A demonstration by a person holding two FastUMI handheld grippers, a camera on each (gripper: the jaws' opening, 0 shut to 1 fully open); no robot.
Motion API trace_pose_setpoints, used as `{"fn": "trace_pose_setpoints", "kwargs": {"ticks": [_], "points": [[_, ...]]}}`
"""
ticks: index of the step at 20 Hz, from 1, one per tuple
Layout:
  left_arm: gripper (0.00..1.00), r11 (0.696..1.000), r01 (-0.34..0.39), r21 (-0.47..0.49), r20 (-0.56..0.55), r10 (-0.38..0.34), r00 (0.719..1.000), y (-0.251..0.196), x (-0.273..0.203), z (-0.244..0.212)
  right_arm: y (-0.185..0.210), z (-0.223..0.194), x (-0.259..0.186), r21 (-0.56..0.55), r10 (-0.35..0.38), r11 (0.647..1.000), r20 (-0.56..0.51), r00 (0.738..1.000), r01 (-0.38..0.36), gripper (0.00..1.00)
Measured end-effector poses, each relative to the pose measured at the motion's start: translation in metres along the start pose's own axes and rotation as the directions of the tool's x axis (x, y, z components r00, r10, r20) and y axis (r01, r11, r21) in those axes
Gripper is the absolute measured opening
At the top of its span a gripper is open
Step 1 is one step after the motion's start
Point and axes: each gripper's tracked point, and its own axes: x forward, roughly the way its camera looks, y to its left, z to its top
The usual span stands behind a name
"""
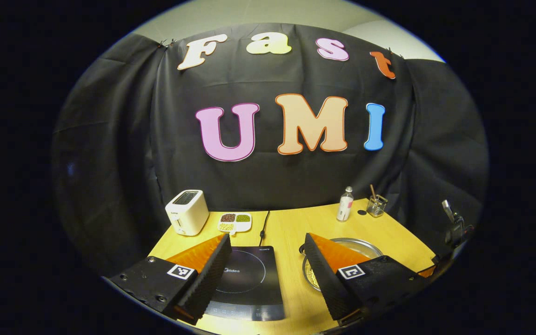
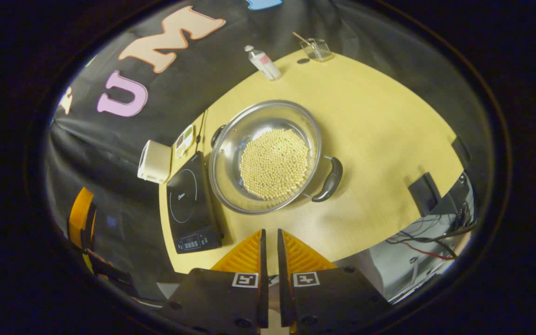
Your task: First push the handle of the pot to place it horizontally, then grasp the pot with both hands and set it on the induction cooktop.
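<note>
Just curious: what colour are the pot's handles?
Black handles, clearest in the right gripper view.

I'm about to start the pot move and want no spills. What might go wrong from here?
1. The pot is shallow and holds loose beans; a hard shove on its handle or a tilted lift may scatter them.
2. The cooktop sits close beside the pot, so a swinging handle or sliding rim might knock it.
3. The right gripper is nearly shut and the left gripper is wide open; an uneven two-handed hold may tip the pot.
</note>
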Motion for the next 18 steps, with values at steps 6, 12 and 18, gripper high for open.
{"fn": "trace_pose_setpoints", "kwargs": {"ticks": [6, 12, 18], "points": [[0.96, 0.998, -0.069, -0.012, -0.049, 0.068, 0.996, -0.007, 0.023, -0.007, -0.016, -0.005, 0.039, 0.111, -0.007, 0.994, -0.156, 0.988, 0.024, 0.13], [0.95, 0.992, -0.124, 0.011, -0.075, 0.124, 0.989, -0.018, 0.039, -0.005, -0.037, 0.001, 0.068, 0.153, -0.047, 0.985, -0.227, 0.973, 0.083, 0.13], [0.96, 0.989, -0.146, 0.008, -0.105, 0.146, 0.984, -0.033, 0.055, -0.006, -0.058, 0.013, 0.081, 0.130, -0.100, 0.982, -0.245, 0.964, 0.135, 0.13]]}}
